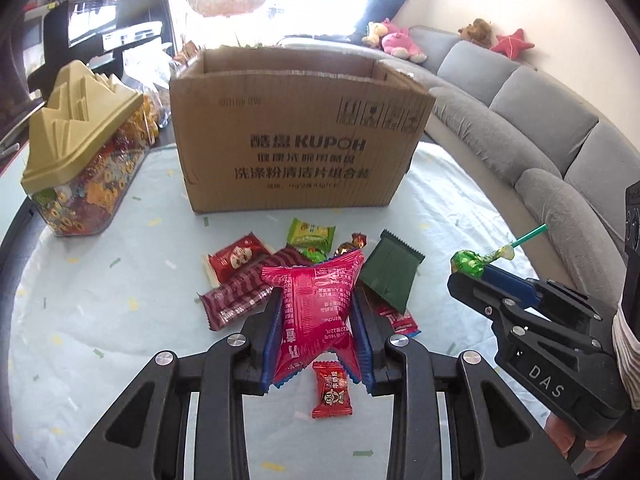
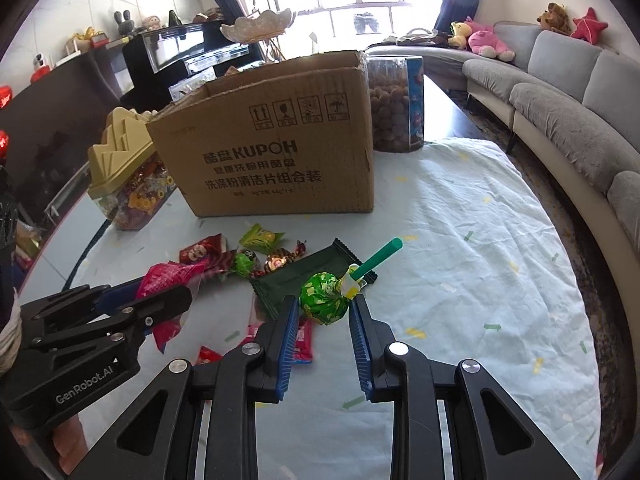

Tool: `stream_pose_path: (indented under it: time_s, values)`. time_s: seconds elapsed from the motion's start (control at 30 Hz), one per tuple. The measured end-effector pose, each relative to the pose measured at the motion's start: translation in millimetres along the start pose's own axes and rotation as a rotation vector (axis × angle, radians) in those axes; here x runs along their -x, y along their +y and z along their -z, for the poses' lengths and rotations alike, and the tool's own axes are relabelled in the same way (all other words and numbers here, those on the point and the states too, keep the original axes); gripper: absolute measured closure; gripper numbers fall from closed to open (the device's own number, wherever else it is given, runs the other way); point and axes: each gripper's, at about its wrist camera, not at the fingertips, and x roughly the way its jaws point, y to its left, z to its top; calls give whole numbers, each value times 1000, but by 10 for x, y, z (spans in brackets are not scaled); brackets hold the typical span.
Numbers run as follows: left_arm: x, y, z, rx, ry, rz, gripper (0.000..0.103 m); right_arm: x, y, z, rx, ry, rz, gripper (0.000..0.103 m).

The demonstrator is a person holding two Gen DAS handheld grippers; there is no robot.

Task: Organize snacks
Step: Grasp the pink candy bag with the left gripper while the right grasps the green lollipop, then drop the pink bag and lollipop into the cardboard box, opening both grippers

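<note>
Left gripper (image 1: 318, 308): I grip the pink packet (image 1: 316, 304), before the cardboard box (image 1: 296, 136).
Right gripper (image 2: 323, 312): I clamp the lollipop (image 2: 325, 298), right of box.

Pink snack packet (image 1: 316, 312) pinched upright between left tongs (image 1: 318, 304). Green-wrapped lollipop (image 2: 325, 298) with teal stick clamped in right tongs (image 2: 325, 308), stick pointing forward. Beyond both tongs: loose candies, dark green sachet (image 1: 390, 274), then open cardboard box (image 1: 296, 132).
</note>
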Motion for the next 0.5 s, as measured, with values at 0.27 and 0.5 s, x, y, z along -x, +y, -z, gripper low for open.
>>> stream_pose_path:
  time_s: [0.27,0.5]
  values:
    - [343,13,-207,-16,-97,-5,71,276,145,-183,10,-68,-23,75]
    - [550,54,-520,-33,-178,-18,71,430,243,-469,17,-136,-45,75]
